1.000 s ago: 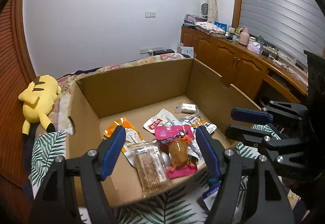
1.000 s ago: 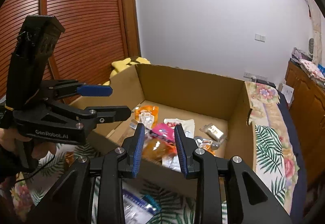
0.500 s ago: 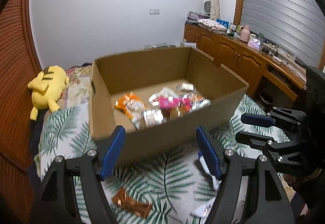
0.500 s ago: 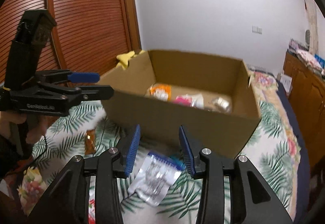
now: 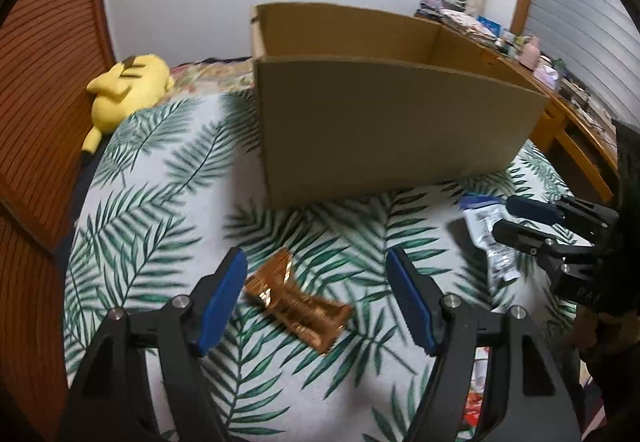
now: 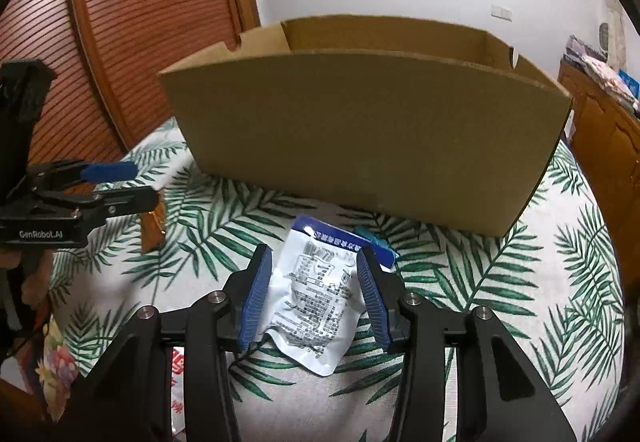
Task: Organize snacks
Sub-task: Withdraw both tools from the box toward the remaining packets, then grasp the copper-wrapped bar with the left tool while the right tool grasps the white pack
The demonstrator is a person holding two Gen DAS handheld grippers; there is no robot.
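Copper-foil snack [image 5: 298, 302] lies between the spread left fingers [image 5: 224, 296] — white packet [image 6: 316, 302] between the parted right fingers [image 6: 256, 292].

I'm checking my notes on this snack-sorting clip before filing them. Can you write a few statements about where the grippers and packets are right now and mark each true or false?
1. The left gripper is open above a copper-coloured snack packet lying on the leaf-print bedspread. True.
2. The right gripper is clamped shut on the white and blue packet. False: its jaws are open, one on each side of the packet, which lies on the bedspread.
3. The cardboard box stands upright behind both packets. True.
4. The yellow plush toy sits inside the box. False: it lies on the bed, to the left of the box.
5. The white and blue packet is in the box. False: it lies in front of it.
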